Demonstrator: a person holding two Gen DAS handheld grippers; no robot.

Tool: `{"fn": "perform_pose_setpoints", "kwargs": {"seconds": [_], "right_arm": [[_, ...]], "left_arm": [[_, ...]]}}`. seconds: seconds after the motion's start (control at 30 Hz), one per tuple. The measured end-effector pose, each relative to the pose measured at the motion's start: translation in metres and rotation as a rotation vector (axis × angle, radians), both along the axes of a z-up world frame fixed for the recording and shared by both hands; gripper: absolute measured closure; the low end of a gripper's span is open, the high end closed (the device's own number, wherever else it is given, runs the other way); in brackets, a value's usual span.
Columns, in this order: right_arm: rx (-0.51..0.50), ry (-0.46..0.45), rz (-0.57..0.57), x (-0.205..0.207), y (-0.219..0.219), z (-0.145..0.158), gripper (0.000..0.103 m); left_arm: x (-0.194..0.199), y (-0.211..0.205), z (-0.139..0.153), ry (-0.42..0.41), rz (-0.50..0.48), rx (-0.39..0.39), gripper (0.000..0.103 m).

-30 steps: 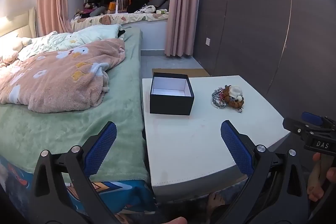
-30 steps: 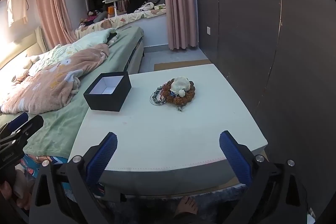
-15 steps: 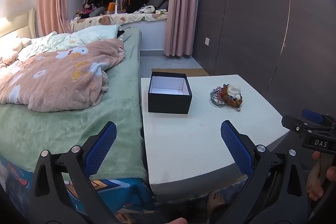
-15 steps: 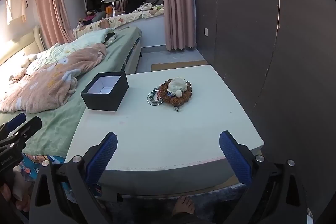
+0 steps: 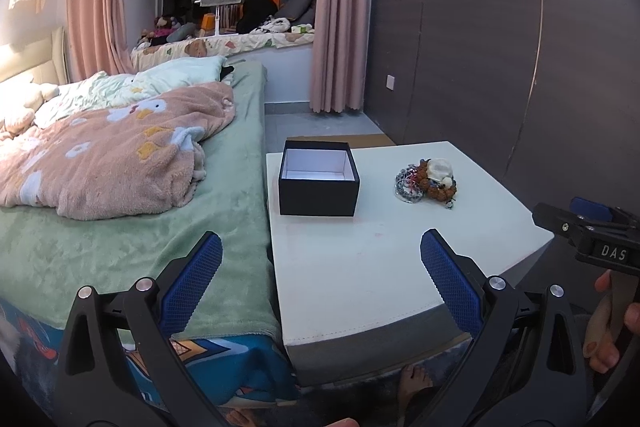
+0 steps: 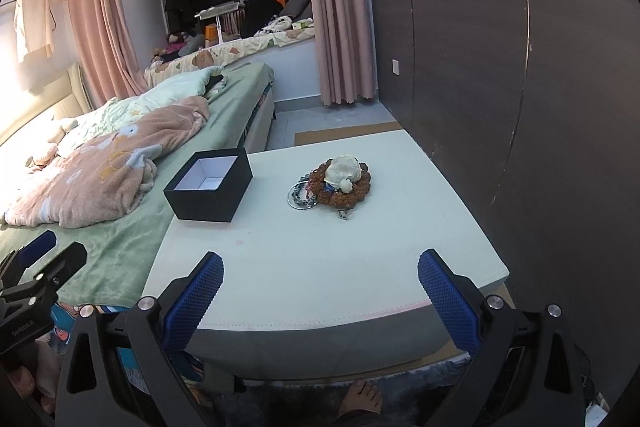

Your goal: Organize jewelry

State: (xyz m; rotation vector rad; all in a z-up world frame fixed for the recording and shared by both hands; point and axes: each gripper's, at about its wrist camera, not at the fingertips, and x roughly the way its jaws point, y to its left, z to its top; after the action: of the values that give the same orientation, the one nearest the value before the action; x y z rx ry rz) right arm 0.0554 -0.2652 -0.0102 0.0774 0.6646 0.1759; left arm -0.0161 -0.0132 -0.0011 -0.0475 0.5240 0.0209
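An open black box (image 5: 319,182) with a white inside stands on the left part of the white table (image 5: 360,267); it also shows in the right wrist view (image 6: 209,185). A pile of jewelry (image 5: 427,180), with brown beads, a white piece and a silver chain, lies to its right, seen too in the right wrist view (image 6: 334,184). My left gripper (image 5: 320,269) is open and empty, short of the table's near edge. My right gripper (image 6: 320,285) is open and empty over the near edge.
A bed (image 5: 120,227) with a green sheet and a pink blanket (image 5: 108,155) butts against the table's left side. A dark panelled wall (image 6: 520,107) runs along the right. The other gripper shows at the edge of each view, and bare feet (image 6: 360,399) below.
Both grippers have drawn back a little from the table. Box and jewelry have not moved.
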Motion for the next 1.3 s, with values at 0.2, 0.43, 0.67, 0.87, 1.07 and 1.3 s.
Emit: {"fn": "perform_pose_setpoints", "kwargs": {"seconds": [0.2, 0.43, 0.67, 0.87, 1.07, 1.3], "right_arm": [[-0.017, -0.001, -0.001, -0.001, 0.002, 0.001, 0.007], [0.002, 0.004, 0.001, -0.001, -0.001, 0.000, 0.007], [0.022, 0.014, 0.010, 0.002, 0.002, 0.000, 0.007], [0.044, 0.009, 0.004, 0.001, 0.003, 0.001, 0.007], [0.023, 0.004, 0.007, 0.000, 0.009, 0.002, 0.007], [0.023, 0.005, -0.001, -0.001, 0.011, 0.003, 0.007]], "left_arm": [[0.000, 0.001, 0.001, -0.010, 0.019, -0.016, 0.004], [0.001, 0.000, -0.001, 0.003, 0.017, -0.014, 0.004], [-0.004, 0.004, 0.005, 0.010, 0.018, -0.030, 0.004], [-0.006, 0.012, 0.006, 0.017, 0.026, -0.052, 0.004], [-0.010, 0.015, 0.008, 0.005, 0.023, -0.068, 0.004], [-0.013, 0.014, 0.010, -0.002, 0.017, -0.072, 0.004]]}}
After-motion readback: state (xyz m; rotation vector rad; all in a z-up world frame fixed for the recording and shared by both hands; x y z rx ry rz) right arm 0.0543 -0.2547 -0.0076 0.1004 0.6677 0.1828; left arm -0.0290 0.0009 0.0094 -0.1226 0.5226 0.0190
